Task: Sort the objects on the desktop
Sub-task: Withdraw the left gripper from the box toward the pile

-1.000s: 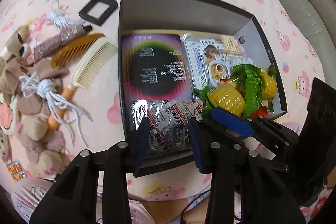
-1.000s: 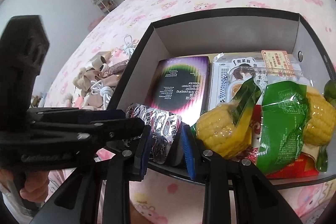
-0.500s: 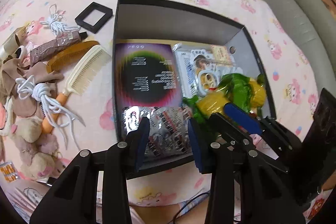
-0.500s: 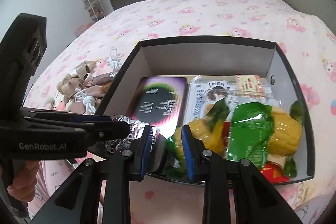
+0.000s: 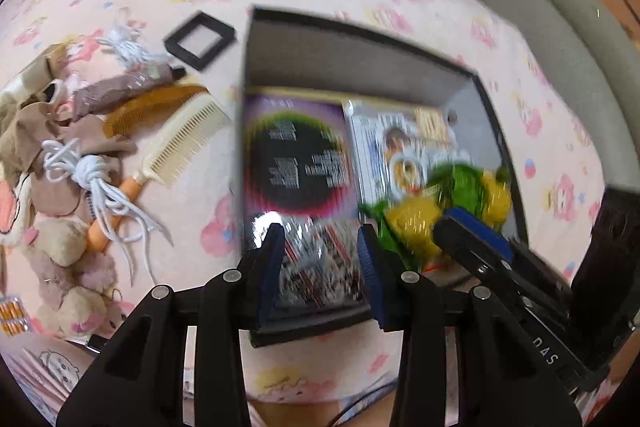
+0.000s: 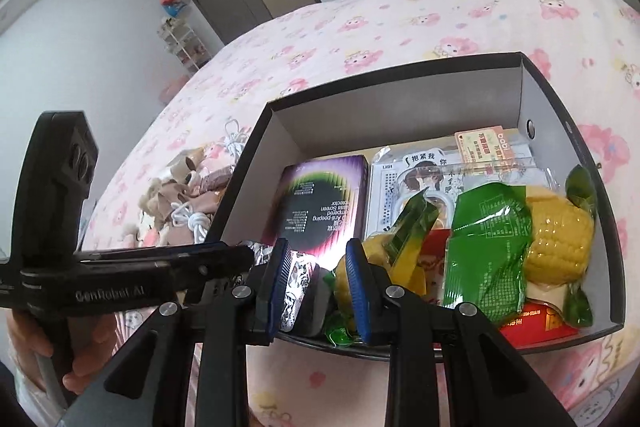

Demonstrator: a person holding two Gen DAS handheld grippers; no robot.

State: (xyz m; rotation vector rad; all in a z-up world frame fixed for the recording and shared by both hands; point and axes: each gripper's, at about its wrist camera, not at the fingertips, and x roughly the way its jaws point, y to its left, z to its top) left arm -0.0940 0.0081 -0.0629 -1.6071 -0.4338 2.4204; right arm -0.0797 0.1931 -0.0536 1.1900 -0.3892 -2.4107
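box [image 6: 400, 107]: showing matt grey card walls
corn packs [image 6: 486, 247]: shining in glossy green plastic film
blister sheet [image 5: 316, 259]: glinting as crinkled silver foil
bedsheet [image 6: 360, 27]: lying as soft printed cloth
cord [image 5: 96, 179]: looking like white woven fibre

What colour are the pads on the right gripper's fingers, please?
Blue pads, clearest in the right wrist view.

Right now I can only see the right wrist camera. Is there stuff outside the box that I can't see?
Observer: Yes. A cream comb and a brown comb lie just left of the box.
Operator: Anything else hiding there?
Observer: A small black square frame lies near the box's far left corner.
Operator: Is the left gripper holding something?
Observer: No. The left gripper is open, above the foil blister pack in the box.
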